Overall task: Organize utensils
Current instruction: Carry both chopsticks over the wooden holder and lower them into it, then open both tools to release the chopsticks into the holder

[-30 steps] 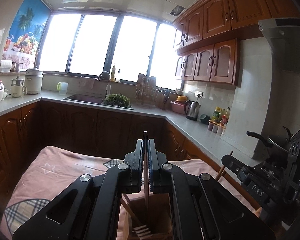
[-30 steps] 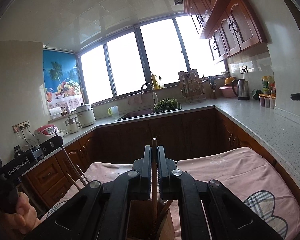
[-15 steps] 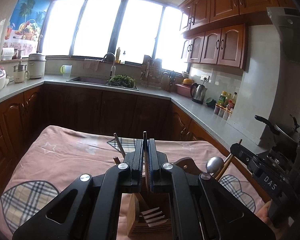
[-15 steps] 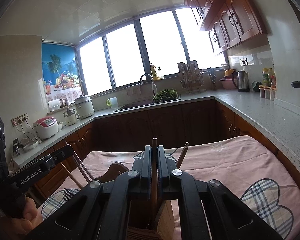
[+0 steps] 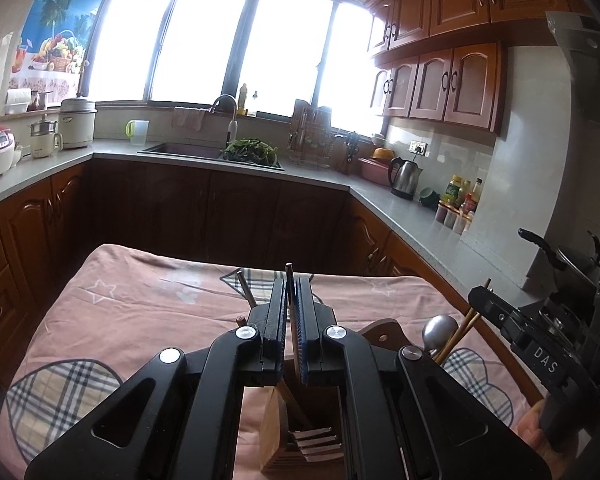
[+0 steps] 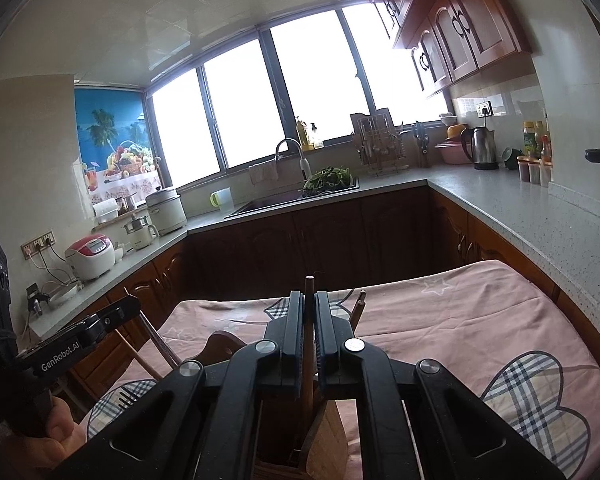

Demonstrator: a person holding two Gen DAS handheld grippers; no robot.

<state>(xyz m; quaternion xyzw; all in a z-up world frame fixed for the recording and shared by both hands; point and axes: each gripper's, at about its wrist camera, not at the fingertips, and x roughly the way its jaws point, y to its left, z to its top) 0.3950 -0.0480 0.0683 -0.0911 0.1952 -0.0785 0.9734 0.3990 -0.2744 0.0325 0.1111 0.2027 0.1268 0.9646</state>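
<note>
The fork (image 5: 314, 442) hangs tines-down at the bottom centre of the left view, its thin handle clenched in the left tongs (image 5: 292, 320), tines just over the wooden holder (image 5: 272, 432) on the pink-clothed counter (image 5: 140, 312). In the right view the right tongs (image 6: 309, 324) are clamped on a wooden chopstick (image 6: 309, 300) that runs down into the same holder (image 6: 332, 432) at the bottom centre. The main risk, I judge, is crowding: both tongs work over one small holder, with other handles and a spoon (image 5: 440, 328) already standing in it, so the tines could snag a divider or a neighbour's handle, or the two tools could knock together. A slim handle may also swivel in the grip, and a sideways push could tip the holder on the soft cloth.
</note>
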